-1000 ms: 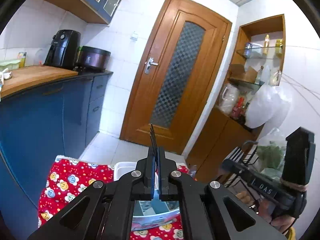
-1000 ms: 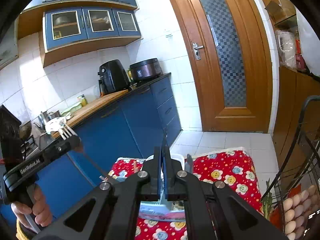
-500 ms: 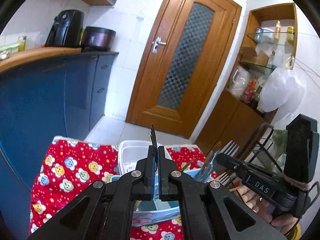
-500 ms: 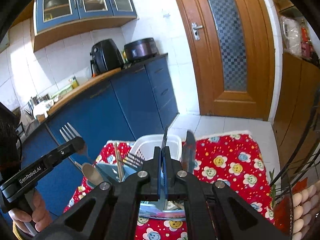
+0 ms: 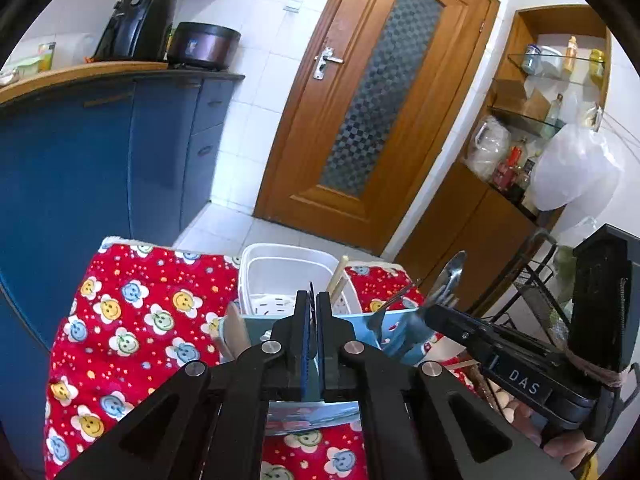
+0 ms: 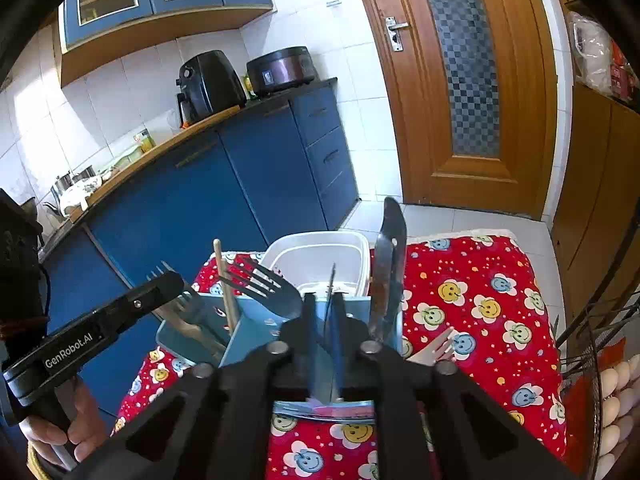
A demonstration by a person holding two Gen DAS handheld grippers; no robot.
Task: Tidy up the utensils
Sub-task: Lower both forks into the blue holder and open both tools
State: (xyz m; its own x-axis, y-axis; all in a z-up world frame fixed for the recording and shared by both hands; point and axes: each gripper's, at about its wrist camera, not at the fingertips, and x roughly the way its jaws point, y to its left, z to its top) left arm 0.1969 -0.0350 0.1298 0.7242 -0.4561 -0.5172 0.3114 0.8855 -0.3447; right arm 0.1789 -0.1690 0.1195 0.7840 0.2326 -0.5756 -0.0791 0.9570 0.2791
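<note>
A light blue utensil holder [image 6: 256, 320] stands on the red flowered cloth, with forks [image 6: 272, 284], a wooden chopstick [image 6: 224, 280] and a knife [image 6: 388, 264] upright in it. It also shows in the left wrist view [image 5: 372, 324]. My left gripper [image 5: 312, 308] is shut on a fork, seen edge-on as a thin dark blade; in the right wrist view its tines [image 6: 160, 270] stick out over the holder's left side. My right gripper [image 6: 330, 300] is shut on another thin utensil, edge-on; its fork head [image 5: 448, 280] shows in the left wrist view.
A white plastic basket [image 6: 320, 252] sits behind the holder. A pale plastic fork [image 6: 436, 346] lies on the cloth [image 6: 480, 300] at right. A wire rack with eggs [image 6: 612, 392] stands at the far right. Blue cabinets [image 6: 240, 184] run along the left.
Both grippers have come down and forward toward the holder, which now fills the lower middle of each view. Both stay shut on their utensils.
</note>
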